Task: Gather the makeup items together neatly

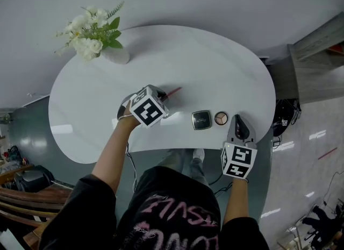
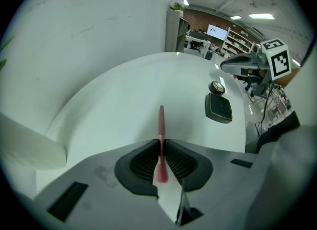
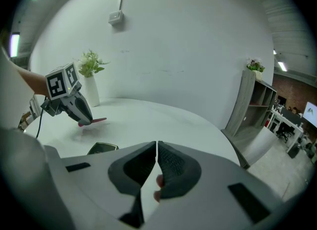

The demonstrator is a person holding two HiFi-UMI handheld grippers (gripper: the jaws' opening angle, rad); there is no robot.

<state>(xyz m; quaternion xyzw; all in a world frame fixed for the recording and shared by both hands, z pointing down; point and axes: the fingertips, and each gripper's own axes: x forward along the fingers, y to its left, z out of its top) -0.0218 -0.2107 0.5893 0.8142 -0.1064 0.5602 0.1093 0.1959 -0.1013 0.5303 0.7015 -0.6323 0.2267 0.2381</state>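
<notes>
Left gripper [image 2: 161, 147] is pinching a thin red makeup stick [image 2: 161, 125], jaws pressing on its near end, tip pointing out over the white table [image 1: 215, 66]. Right gripper [image 3: 156, 150] is hovering at the table's near edge, jaws together, nothing between them. Square dark compact [image 1: 201, 120] and round compact [image 1: 221, 118] are sitting side by side between the grippers.

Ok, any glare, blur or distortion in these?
Head view: sharp, soft glare patches on the white table. Left gripper view: fisheye curves the table edge, dark corners, pink stick clear. Right gripper view: same fisheye bend, shelf leans.
</notes>
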